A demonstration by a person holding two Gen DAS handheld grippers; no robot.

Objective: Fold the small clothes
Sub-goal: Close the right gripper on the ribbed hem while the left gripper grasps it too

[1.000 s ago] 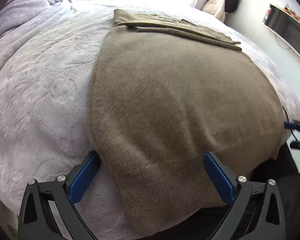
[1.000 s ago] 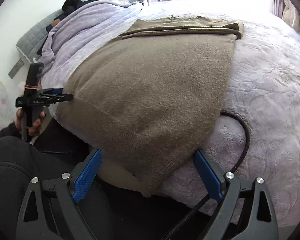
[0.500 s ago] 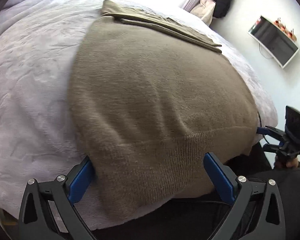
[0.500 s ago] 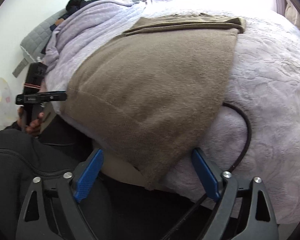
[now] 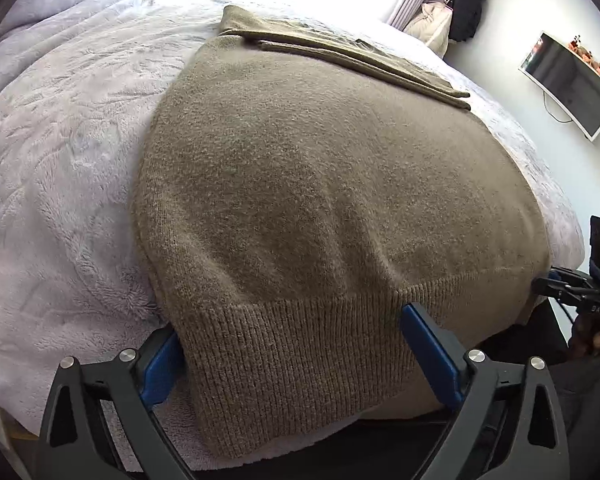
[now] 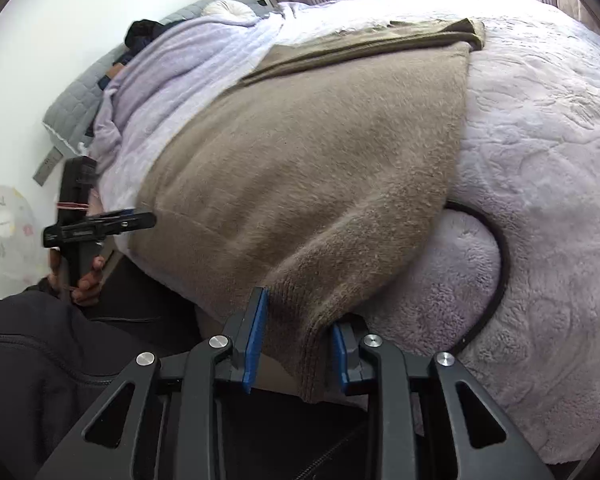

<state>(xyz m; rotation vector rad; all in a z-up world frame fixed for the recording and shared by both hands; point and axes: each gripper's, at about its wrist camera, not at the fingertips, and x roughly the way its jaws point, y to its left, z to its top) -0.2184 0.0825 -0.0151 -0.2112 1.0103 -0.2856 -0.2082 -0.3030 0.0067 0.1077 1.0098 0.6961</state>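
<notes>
A taupe knit sweater (image 5: 320,184) lies flat on the lilac fleece bedspread (image 5: 60,168), its sleeves folded across the far end and its ribbed hem hanging over the near bed edge. My left gripper (image 5: 296,356) is open, its blue pads straddling the hem's left corner. In the right wrist view the sweater (image 6: 320,160) shows again; my right gripper (image 6: 296,344) has its jaws closed narrow around the hem's right corner, the knit bunched between the pads. Each gripper shows in the other's view, left (image 6: 100,228) and right (image 5: 572,292).
A black cable (image 6: 496,280) loops over the bedspread right of the sweater. Pillows and a grey headboard (image 6: 84,96) lie at the left. A wall screen (image 5: 568,84) and hanging bags (image 5: 452,12) are beyond the bed. The person's dark-clothed legs (image 6: 40,360) press against the near edge.
My right gripper's jaws have closed in from wide open onto the hem's right corner. My left gripper has moved in over the hem's left corner and stays open.
</notes>
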